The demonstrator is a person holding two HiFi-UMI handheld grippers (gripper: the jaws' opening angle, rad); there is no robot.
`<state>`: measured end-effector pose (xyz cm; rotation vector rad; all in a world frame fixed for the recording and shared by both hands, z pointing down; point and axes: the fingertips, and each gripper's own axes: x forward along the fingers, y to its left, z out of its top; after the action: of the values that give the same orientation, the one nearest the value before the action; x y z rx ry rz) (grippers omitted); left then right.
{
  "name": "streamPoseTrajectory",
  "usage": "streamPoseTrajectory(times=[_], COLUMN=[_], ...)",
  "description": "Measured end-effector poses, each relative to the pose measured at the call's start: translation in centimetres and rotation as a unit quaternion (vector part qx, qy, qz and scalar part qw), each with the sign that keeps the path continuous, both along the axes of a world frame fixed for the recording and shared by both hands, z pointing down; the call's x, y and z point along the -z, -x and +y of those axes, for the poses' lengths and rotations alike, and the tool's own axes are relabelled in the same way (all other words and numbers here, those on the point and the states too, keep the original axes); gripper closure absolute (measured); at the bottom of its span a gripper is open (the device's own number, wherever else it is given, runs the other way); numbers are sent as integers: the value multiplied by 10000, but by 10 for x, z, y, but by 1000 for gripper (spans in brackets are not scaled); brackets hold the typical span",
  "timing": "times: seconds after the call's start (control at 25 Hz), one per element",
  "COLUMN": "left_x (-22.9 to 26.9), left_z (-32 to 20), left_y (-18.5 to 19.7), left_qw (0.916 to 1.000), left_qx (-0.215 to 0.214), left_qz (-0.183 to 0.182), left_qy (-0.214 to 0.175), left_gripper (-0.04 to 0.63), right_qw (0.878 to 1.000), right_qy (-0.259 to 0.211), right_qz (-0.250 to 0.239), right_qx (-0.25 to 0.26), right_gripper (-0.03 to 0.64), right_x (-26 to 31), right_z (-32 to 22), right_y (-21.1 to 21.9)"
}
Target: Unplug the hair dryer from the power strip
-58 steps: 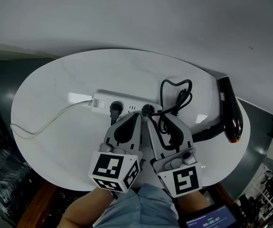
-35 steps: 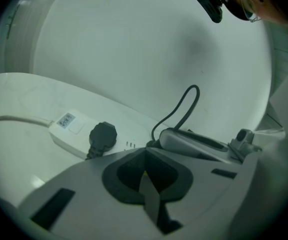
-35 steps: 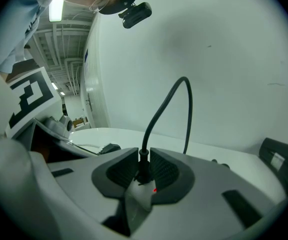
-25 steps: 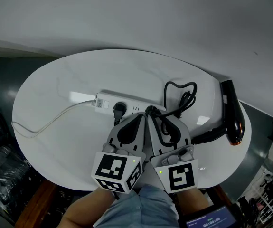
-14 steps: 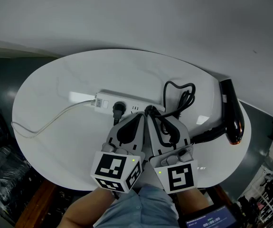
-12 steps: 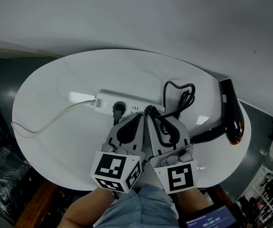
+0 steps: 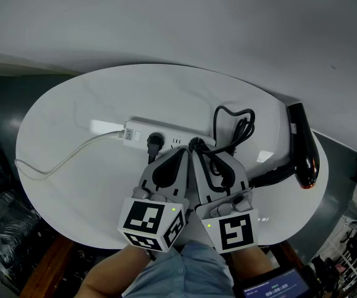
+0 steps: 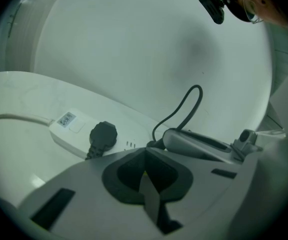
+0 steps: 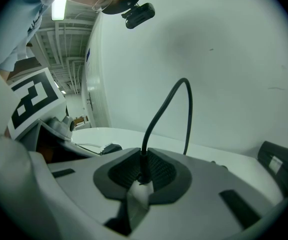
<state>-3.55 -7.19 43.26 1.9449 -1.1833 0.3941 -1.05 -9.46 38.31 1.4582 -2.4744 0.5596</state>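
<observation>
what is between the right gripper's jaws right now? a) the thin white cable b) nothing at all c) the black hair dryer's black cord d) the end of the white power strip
c: in the right gripper view the right gripper, whose jaws have just been closing, has its pads pressed on the black cord, which rises out from between them.
</observation>
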Motion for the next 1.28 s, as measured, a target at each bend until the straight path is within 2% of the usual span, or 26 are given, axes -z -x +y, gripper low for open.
streamPoseTrajectory(times=[1.28], left_x=[-1], left_z=[0], left_y=[-1], left_qw=[9999], left_qx=[-86], left_qz=[-45], left_qy=[-50], left_gripper=[598], right_qw=[9998], right_qy=[-187], right_qz=[-6], right_qx=[-63], right_gripper=[578], right_x=[18], right_z=[2], right_y=[-2])
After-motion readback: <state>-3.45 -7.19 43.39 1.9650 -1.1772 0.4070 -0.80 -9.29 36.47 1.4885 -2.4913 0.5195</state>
